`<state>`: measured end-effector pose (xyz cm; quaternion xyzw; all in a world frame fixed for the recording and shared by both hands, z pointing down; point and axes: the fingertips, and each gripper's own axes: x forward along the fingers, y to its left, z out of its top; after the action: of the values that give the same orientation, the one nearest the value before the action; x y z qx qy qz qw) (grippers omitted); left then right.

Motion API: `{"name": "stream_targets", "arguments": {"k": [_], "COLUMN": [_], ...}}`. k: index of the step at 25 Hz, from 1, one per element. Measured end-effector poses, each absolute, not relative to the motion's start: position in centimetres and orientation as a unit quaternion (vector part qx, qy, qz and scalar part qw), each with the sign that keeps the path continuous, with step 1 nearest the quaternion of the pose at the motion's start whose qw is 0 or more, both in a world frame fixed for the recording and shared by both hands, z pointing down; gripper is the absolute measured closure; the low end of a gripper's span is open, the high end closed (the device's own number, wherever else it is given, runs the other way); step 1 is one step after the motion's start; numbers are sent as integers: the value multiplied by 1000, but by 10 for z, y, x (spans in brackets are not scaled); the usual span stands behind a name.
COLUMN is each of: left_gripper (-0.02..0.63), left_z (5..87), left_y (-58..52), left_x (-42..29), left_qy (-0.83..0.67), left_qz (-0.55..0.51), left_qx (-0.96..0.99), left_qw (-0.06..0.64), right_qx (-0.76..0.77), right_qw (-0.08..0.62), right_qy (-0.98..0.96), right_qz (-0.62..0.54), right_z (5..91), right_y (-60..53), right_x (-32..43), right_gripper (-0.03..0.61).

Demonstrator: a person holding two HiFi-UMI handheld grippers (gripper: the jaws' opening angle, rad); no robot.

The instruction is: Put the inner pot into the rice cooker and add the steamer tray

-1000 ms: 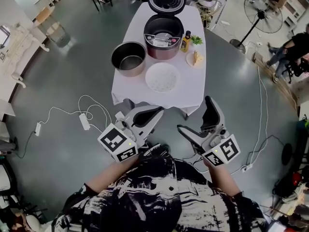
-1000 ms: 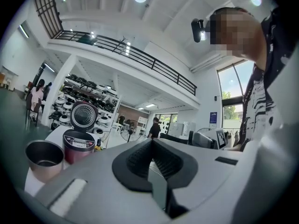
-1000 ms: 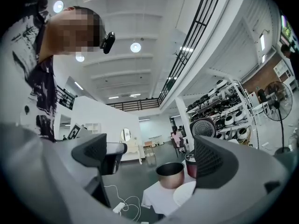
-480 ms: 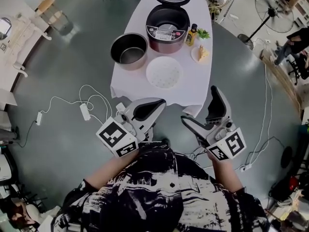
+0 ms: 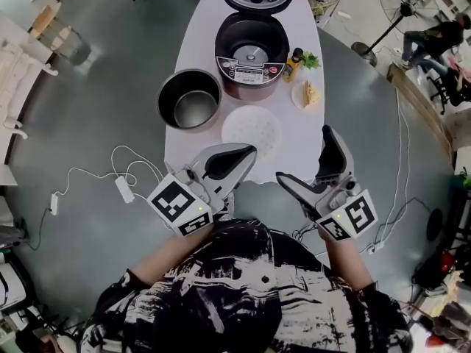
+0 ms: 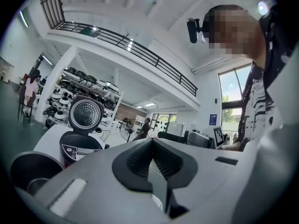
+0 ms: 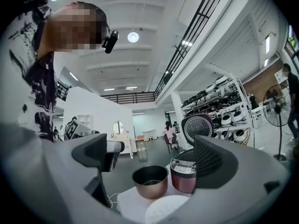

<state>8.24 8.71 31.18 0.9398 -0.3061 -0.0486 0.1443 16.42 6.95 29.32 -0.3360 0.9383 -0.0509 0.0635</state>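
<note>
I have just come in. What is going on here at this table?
A person stands before a white table with tongs in each hand. The left tongs are shut on nothing; the right tongs are open and empty. Neither touches anything. On the table, the rice cooker has its lid up and no pot inside, the inner pot sits beside it, and the steamer tray lies in front. No step is done yet.

Black-and-white patterned shirt (image 5: 243, 300); grey, black-padded left tool (image 5: 249, 151) and right tool (image 5: 303, 153)

Inner pot (image 5: 189, 99) left of rice cooker (image 5: 252, 54) (steamer tray (image 5: 252, 131) in front).
</note>
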Motion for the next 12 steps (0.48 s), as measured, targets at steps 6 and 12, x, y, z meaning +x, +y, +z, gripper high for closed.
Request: {"name": "stream_targets", "arguments": {"k": [6,12], "left_gripper": [609,609], "left_z": [311,309], "left_y": [17,-37], "left_x": [38,5], "left_qy": [-278,-284], "left_qz": [-35,-39], "left_qx": [948,947], "left_qw": [149,146], "right_qx": [-371,-375], "right_qw": [57,43], "right_qy": [925,925], "right_qz": [-59,-54], "right_z": [295,296], "right_y": [4,-31], "right_x": [128,106], "right_gripper": [48,48]}}
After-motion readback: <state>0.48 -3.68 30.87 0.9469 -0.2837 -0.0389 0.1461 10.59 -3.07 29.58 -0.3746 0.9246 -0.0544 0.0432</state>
